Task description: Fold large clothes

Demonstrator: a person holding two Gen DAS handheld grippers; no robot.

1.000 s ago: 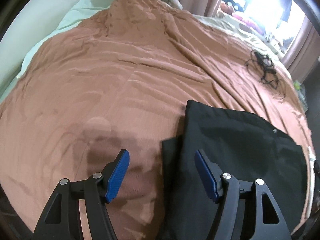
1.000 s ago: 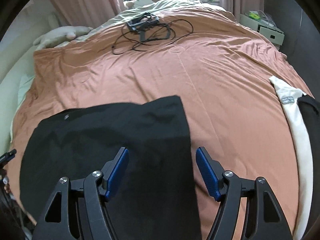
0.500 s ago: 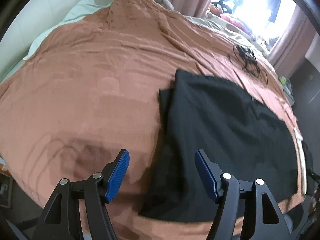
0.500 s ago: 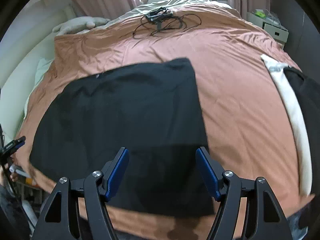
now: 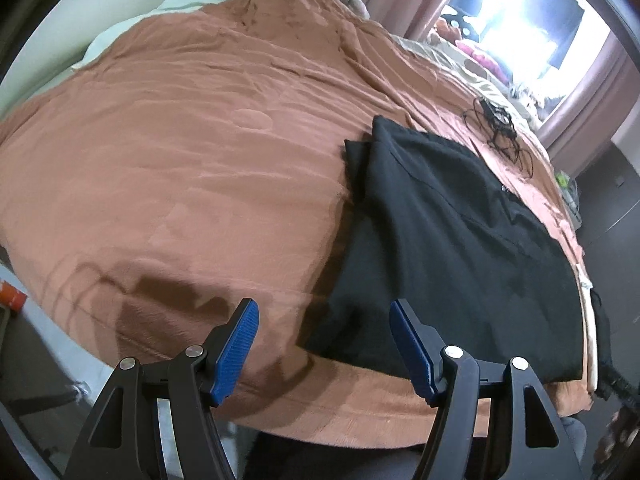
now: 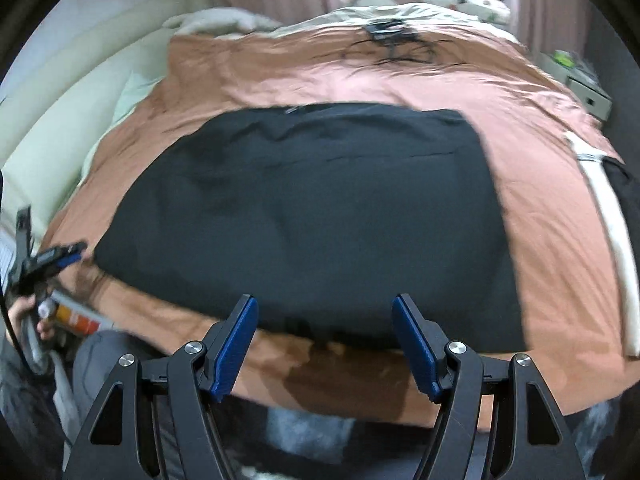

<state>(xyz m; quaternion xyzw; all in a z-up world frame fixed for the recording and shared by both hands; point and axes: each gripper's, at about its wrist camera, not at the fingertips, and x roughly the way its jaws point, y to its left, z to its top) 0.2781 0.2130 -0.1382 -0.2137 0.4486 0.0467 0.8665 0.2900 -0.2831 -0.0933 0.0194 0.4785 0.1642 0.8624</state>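
Left claw (image 5: 324, 344): jaws apart, nothing between the blue pads, hanging above the near edge of the bed by the near-left corner of the black garment (image 5: 452, 248). Right claw (image 6: 324, 340): also gaping and empty, above the garment's near hem.

Black garment (image 6: 312, 216) lies flat, partly folded, on the brown bedspread (image 5: 168, 152), its near hem close to the bed's edge.

Risks, as judged:
- Layers are stacked at the garment's left edge; a pinch there may catch only the top ply and undo the fold.
- Pads could snag bedspread together with garment, dragging both.
- Hem sits near the drop-off; a pull toward the claws may slide the garment off the bed.
- Cable tangle (image 6: 394, 42) beyond the garment's far edge could snag a far fold.
- White cloth (image 6: 612, 216) right of the garment could get swept.
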